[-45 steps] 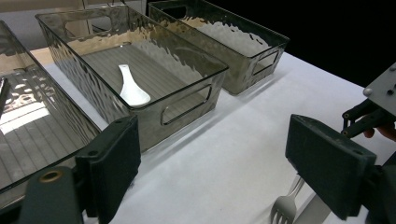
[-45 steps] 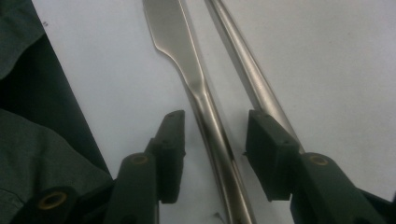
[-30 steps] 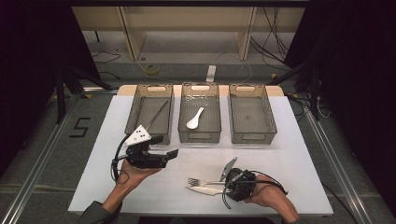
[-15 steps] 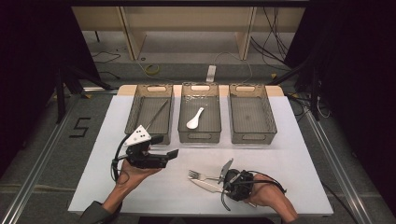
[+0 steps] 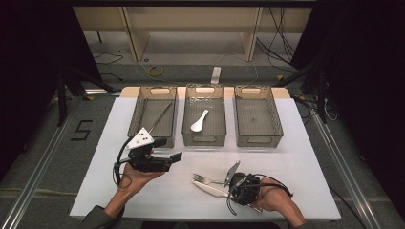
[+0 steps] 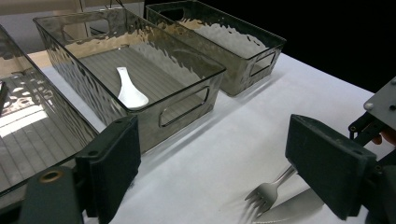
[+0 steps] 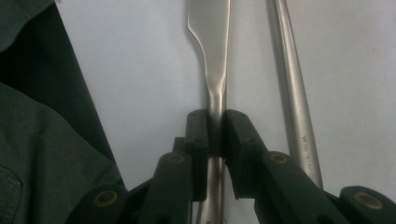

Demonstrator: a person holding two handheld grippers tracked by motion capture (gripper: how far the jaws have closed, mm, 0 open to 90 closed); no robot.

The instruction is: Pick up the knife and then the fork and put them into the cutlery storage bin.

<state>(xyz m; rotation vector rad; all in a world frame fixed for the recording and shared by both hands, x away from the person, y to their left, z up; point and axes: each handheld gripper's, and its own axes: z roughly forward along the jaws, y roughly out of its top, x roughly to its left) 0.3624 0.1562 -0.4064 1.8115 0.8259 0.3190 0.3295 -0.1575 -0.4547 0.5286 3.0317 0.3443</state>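
In right tool (image 7: 215, 135): knife (image 7: 212, 60), shifted rightward.

Shiny smooth metal knife (image 7: 211, 60) & fork (image 6: 267, 191), glossy white plastic spoon (image 6: 129, 90), rippled clear-plastic bins (image 6: 187, 100), matt white tbl cover (image 5: 296, 157).

My left hand (image 5: 136, 177) holds the left gripper (image 5: 173, 158) palm-up above the table, pointing to my right, its jaws spread wide. My right hand (image 5: 272, 200) lies low at the near edge, its right gripper (image 5: 229, 183) pointing left, jaws pinched together. Both forearms come in from below.
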